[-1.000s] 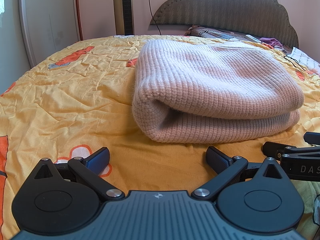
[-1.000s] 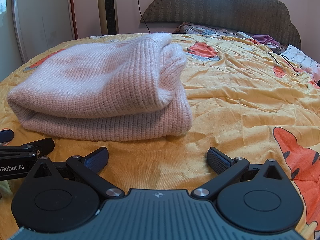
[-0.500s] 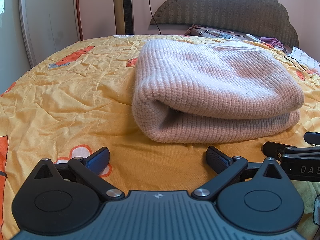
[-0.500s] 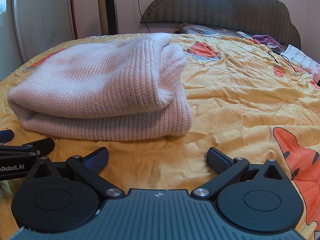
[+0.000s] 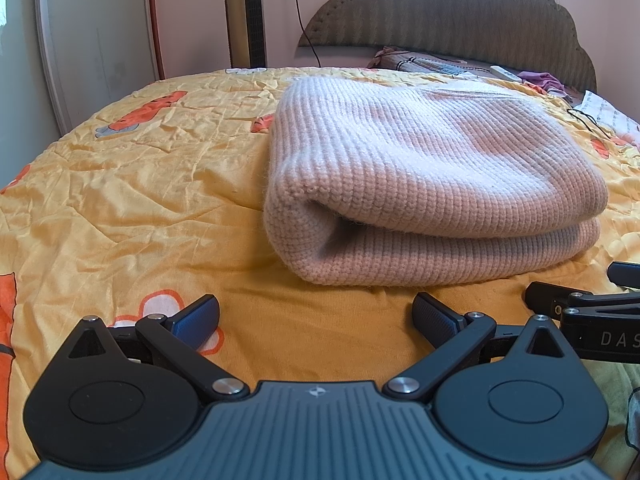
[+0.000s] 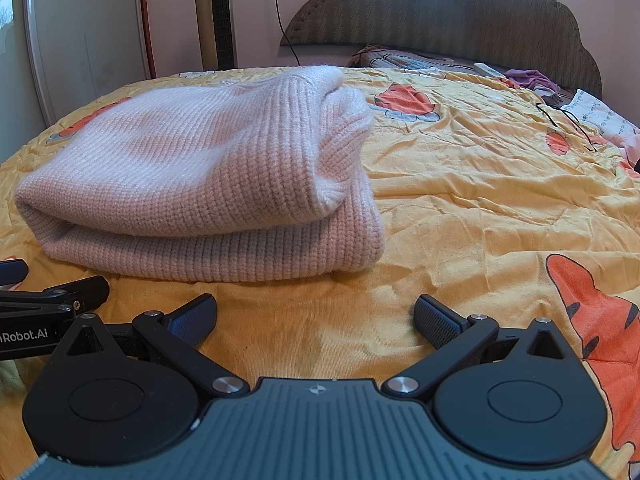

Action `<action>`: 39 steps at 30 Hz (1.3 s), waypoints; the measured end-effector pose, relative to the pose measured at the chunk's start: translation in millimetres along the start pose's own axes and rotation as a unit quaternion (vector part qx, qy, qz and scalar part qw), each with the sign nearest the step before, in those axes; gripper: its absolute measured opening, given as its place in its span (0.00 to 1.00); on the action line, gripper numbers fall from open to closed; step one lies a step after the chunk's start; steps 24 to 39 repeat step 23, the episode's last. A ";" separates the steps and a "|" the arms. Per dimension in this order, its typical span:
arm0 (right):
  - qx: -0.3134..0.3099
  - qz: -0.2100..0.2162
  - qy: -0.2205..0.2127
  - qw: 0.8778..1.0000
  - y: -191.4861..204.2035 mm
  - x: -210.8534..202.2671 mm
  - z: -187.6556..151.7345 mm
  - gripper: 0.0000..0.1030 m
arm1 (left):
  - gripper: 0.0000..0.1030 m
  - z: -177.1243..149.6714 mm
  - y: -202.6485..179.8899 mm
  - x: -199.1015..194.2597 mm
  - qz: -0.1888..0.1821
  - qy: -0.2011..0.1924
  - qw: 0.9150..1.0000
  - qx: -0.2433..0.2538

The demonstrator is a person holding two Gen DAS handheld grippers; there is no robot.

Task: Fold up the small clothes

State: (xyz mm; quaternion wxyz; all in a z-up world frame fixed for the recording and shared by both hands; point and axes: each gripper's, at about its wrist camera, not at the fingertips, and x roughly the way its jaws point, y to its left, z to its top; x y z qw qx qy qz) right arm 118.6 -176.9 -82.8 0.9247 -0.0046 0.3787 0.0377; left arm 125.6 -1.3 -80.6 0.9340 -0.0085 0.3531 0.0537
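A pale pink knitted garment (image 5: 432,184) lies folded over on the yellow bedspread (image 5: 132,200); it also shows in the right wrist view (image 6: 200,184). My left gripper (image 5: 316,316) is open and empty, low over the bed just in front of the garment, not touching it. My right gripper (image 6: 316,316) is open and empty, in front of the garment's right end, apart from it. Each gripper shows at the edge of the other's view, the right gripper (image 5: 588,312) and the left gripper (image 6: 44,304).
The bedspread (image 6: 480,200) has orange tiger prints. A dark padded headboard (image 5: 460,12) stands at the far end, with pillows, a purple cloth (image 6: 528,78) and a black cable (image 6: 568,120) near it. A white wardrobe (image 5: 92,40) stands to the left.
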 end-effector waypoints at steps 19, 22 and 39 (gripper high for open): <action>0.000 0.000 0.000 1.000 -0.1 0.3 0.1 1.00 | 0.99 -4.5 -0.9 -17.2 0.025 -0.040 0.999 0.015; 0.000 0.000 0.000 1.000 0.1 0.3 0.1 1.00 | 1.00 -2.9 5.8 -23.5 -0.004 -0.021 1.000 0.010; 0.000 0.000 0.000 1.000 0.1 0.2 0.1 1.00 | 1.00 -2.4 9.7 -28.8 -0.012 -0.027 1.000 0.009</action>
